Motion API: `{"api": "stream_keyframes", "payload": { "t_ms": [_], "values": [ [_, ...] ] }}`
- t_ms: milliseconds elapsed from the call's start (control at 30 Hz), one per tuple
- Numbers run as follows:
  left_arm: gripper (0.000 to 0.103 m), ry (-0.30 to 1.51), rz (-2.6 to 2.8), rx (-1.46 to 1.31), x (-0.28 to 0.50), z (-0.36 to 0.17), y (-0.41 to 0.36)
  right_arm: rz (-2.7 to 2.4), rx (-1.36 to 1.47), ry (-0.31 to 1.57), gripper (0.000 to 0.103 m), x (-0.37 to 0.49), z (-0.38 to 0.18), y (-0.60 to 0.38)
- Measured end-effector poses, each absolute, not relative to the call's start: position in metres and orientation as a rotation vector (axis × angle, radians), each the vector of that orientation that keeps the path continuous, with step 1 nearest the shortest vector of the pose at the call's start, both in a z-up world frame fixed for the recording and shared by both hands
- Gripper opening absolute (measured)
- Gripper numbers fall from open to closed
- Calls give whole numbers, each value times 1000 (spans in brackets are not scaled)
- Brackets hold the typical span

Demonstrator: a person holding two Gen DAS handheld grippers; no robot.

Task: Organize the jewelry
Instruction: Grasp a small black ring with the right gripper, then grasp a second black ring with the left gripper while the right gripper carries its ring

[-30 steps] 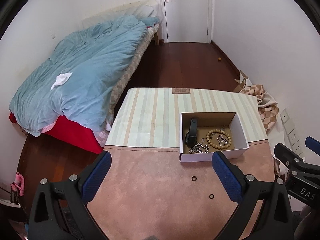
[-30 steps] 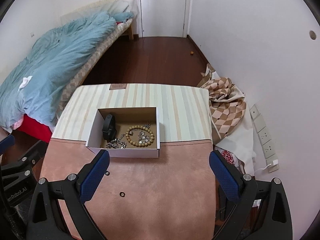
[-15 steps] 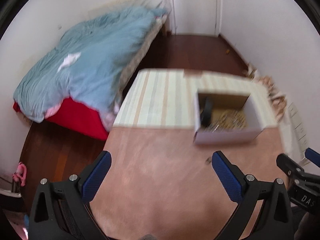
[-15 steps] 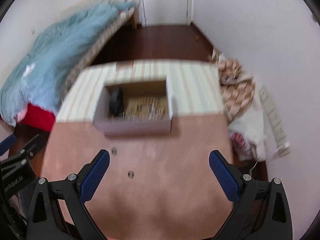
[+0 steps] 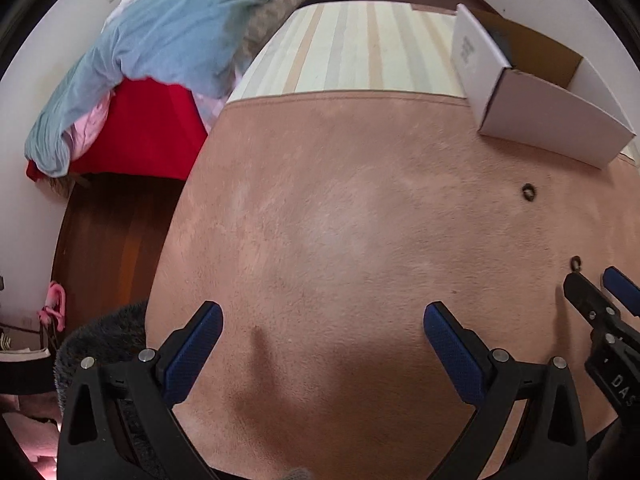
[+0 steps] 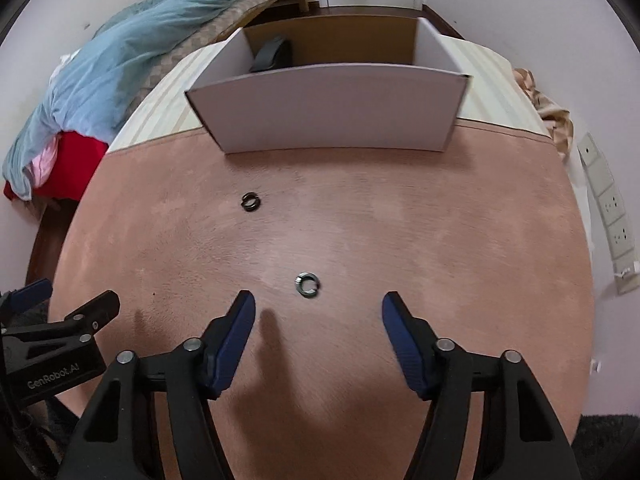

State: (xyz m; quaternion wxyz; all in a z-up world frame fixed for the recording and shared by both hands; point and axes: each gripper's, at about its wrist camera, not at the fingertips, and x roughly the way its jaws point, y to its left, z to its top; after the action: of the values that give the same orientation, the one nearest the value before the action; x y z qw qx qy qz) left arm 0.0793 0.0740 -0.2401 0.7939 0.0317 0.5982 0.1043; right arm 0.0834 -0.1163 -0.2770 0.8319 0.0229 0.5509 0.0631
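Note:
Two small rings lie on the pink table cover. The nearer ring (image 6: 307,284) sits just ahead of my open, empty right gripper (image 6: 318,308), between its fingertips' line. The farther dark ring (image 6: 251,201) lies closer to the white cardboard box (image 6: 332,108); a black item (image 6: 272,56) shows inside the box. In the left wrist view the two rings (image 5: 529,192) (image 5: 576,263) lie at the right, and the box (image 5: 548,116) is at the upper right. My left gripper (image 5: 322,320) is open and empty, low over bare cover. The right gripper (image 5: 600,300) shows beside the nearer ring.
The table has a pink cover (image 6: 360,220) in front and striped cloth (image 5: 360,48) behind. A bed with a blue duvet (image 5: 160,40) stands left. A checked cloth (image 6: 552,116) and wall sockets (image 6: 612,216) are at the right.
Both grippers have dropped down close to the table and moved forward. The right gripper now stands just behind the nearer ring. The rings and box have not moved.

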Motion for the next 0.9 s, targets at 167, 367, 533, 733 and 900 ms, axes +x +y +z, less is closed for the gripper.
{"api": "stream_keyframes", "payload": {
  "t_ms": [167,367,533,733,900],
  "values": [
    [103,1293,234,59,82,-244,78,97,-81,1088,19,84,-279,-99],
    [103,1274,182,68,92,-241,61,85,2,1084,13,85,-272,-120],
    [103,1270,92,46,117,-240,26,24,115,1065,13,90,-258,-163],
    [102,1282,-1,51,144,-249,-12,-30,145,1057,13,99,-256,-193],
    [85,1265,-46,69,151,-249,-31,-64,160,1060,13,104,-258,-207]
  ]
}}
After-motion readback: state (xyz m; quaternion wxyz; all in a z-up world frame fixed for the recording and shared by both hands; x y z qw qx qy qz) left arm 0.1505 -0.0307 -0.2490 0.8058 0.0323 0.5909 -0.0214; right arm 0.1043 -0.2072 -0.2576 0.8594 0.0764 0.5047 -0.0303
